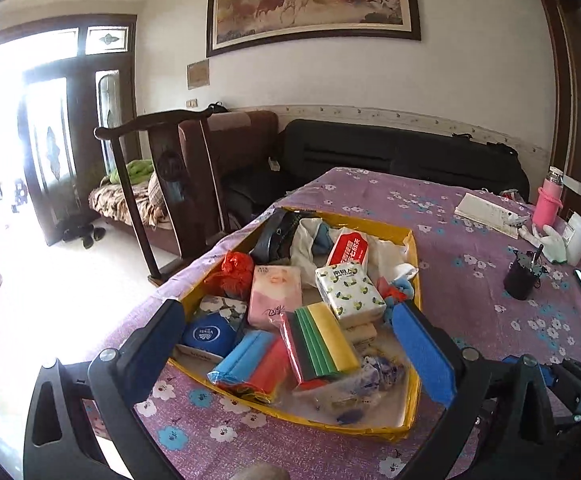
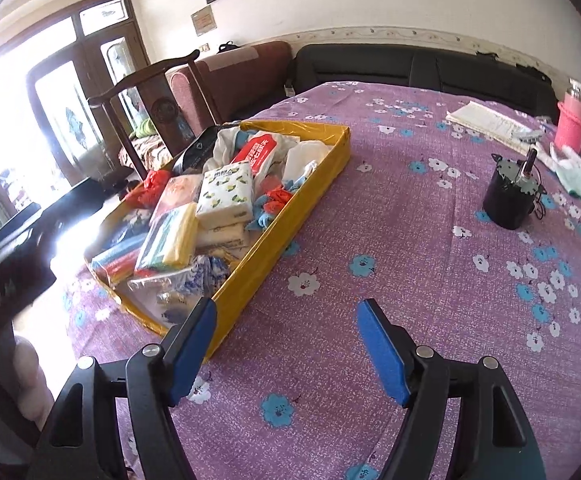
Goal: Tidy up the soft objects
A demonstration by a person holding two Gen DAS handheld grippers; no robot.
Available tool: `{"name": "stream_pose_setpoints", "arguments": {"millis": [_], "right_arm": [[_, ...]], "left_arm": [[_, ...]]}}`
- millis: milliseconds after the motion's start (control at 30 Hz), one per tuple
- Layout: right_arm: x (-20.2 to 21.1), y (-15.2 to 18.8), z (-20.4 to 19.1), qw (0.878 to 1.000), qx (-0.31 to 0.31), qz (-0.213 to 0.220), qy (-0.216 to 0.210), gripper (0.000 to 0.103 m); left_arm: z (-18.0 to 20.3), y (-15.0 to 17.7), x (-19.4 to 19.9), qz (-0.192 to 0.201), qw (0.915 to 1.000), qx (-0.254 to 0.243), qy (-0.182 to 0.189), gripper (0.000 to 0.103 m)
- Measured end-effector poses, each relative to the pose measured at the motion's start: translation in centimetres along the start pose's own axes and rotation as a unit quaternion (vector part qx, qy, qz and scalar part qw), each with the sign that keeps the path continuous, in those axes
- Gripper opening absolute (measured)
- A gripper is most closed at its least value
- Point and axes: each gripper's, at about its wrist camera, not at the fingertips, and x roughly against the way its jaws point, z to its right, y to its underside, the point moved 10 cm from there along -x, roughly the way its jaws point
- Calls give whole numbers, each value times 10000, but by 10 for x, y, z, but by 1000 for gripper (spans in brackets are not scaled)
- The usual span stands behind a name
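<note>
Hovering empty, left gripper [image 1: 294, 344] and right gripper [image 2: 286, 344] gape near the yellow tray [image 2: 290, 208].

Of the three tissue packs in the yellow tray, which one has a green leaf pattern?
The white tissue pack in the middle of the yellow tray. The red pack behind it and the pink pack beside it are plain-coloured.

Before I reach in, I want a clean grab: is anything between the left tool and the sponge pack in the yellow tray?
Nothing visible. The left tool hangs open over the yellow tray, and the sponge pack lies on top of the pile between its pads, uncovered. Only its neighbours crowd it: the blue and red pack and the patterned tissue pack.
</note>
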Motion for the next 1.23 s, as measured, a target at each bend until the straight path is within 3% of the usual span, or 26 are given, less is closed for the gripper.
{"name": "stream_pose_setpoints", "arguments": {"millis": [167, 433, 1233], "right_arm": [[-4, 3, -10, 9996, 279, 0, 108, 78], [-11, 5, -28, 9969, 724, 14, 293, 80], [-6, -6, -24, 9970, 684, 199, 294, 82]], "left_arm": [[-6, 15, -12, -411, 9988, 258, 71, 103], [-17, 30, -29, -745, 9966, 354, 17, 103], [-23, 35, -45, -1015, 9941, 395, -27, 103]]}}
